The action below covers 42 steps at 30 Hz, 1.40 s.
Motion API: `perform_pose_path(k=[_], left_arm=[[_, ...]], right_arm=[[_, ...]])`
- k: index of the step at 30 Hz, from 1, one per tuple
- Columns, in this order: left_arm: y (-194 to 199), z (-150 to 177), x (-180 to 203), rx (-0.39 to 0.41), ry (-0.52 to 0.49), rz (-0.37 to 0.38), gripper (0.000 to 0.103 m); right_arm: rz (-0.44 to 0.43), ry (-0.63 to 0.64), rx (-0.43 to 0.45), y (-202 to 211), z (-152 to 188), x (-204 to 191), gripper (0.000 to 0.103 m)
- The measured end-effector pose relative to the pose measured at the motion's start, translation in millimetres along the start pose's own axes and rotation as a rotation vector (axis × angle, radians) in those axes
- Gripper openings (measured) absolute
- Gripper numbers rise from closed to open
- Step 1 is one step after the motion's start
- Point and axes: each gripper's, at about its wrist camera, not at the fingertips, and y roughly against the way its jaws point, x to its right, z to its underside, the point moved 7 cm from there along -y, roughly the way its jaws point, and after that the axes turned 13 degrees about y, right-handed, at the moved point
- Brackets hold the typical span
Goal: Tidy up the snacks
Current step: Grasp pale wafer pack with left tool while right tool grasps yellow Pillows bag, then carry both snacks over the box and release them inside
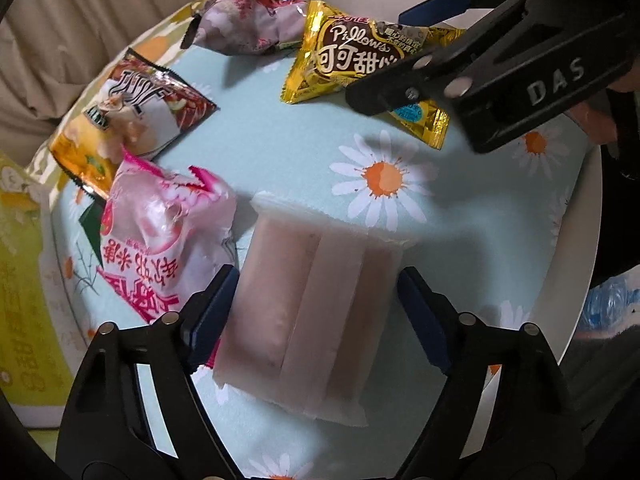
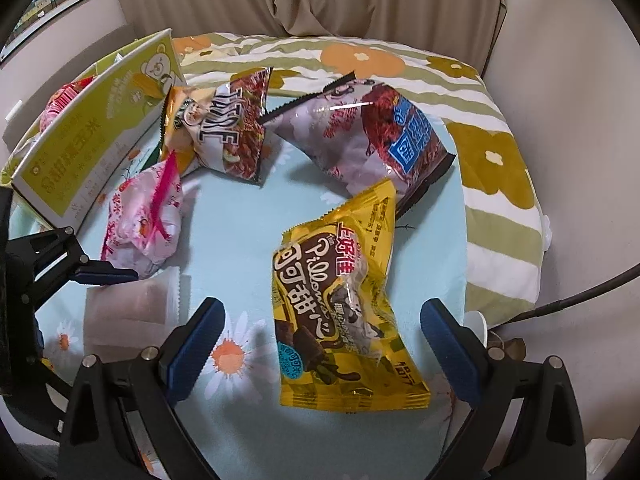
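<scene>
A frosted pack of pinkish wafer bars (image 1: pixel 308 312) lies on the daisy tablecloth (image 1: pixel 460 240) between the blue pads of my open left gripper (image 1: pixel 316 316); the pads stand beside it, apart from its edges. It also shows in the right wrist view (image 2: pixel 128 312). A yellow Pillows cocoa bag (image 2: pixel 340 320) lies between the fingers of my open right gripper (image 2: pixel 324 340), which does not touch it. In the left wrist view that bag (image 1: pixel 352 60) sits under the right gripper (image 1: pixel 452 40).
A pink rice-snack bag (image 1: pixel 168 248) lies left of the wafers. An orange-red nut bag (image 2: pixel 224 132) and a purple-red bag (image 2: pixel 372 136) lie farther back. A yellow-green carton (image 2: pixel 88 136) stands at the left. A flowered cushion (image 2: pixel 500 152) borders the table.
</scene>
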Motion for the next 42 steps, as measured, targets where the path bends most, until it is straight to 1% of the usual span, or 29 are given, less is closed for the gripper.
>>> perform_pose_path(k=[5, 7, 8, 9, 16, 22, 24, 26, 29, 32, 34, 37, 42], left_arm=[[-7.1, -5.1, -3.4, -0.046, 0.033, 0.036, 0.076], [-8.9, -5.3, -5.9, -0.067, 0.064, 0.057, 0.072], [-7.5, -6.1, -8.1, -0.064, 0.070, 0.051, 0.067], [-7.0, -5.9, -8.5, -0.066, 0.069, 0.048, 0.066], [-0.8, 0.3, -12.8, -0.072, 0.100, 0.039, 0.062], [6.5, 9.8, -17.4, -0.081, 0.164, 0.033, 0.061], [7.1, 11.1, -18.9, -0.082, 0.181, 0.034, 0.061], [12.4, 16.3, -20.3, -0.081, 0.199, 0.038, 0.061], [17.8, 21.6, -25.4, -0.077, 0.231, 0.043, 0.061], [24.2, 19.5, -29.9, -0.065, 0.259, 0.044, 0.061], [29.7, 15.9, -30.5, -0.054, 0.274, 0.042, 0.061], [40.3, 10.8, -35.8, -0.033, 0.297, 0.043, 0.061], [69.1, 2.2, -41.2, 0.016, 0.342, 0.034, 0.061]], right_arm=[[-0.005, 0.010, -0.018, -6.6, -1.0, -1.6, 0.092], [-0.007, 0.009, -0.021, -9.2, -0.8, -2.0, 0.090], [-0.009, 0.009, -0.024, -10.3, -1.2, -1.8, 0.089], [-0.011, 0.009, -0.026, -11.4, -1.4, -2.0, 0.088], [-0.010, 0.021, -0.037, -17.9, -4.5, -4.3, 0.083], [-0.010, 0.012, -0.047, -25.2, -5.3, -4.7, 0.072], [-0.019, 0.011, -0.060, -28.5, -3.2, -5.0, 0.061], [-0.019, 0.011, -0.058, -28.5, -2.3, -5.6, 0.061], [-0.009, 0.023, -0.055, -26.5, -0.7, -7.2, 0.061], [-0.012, 0.027, -0.044, -21.6, 0.1, -9.9, 0.060], [-0.014, 0.026, -0.037, -16.0, -0.5, -11.3, 0.054], [-0.024, 0.016, -0.031, -5.8, -2.0, -9.6, 0.053], [-0.025, 0.015, 0.008, 22.6, -10.1, -12.0, 0.052]])
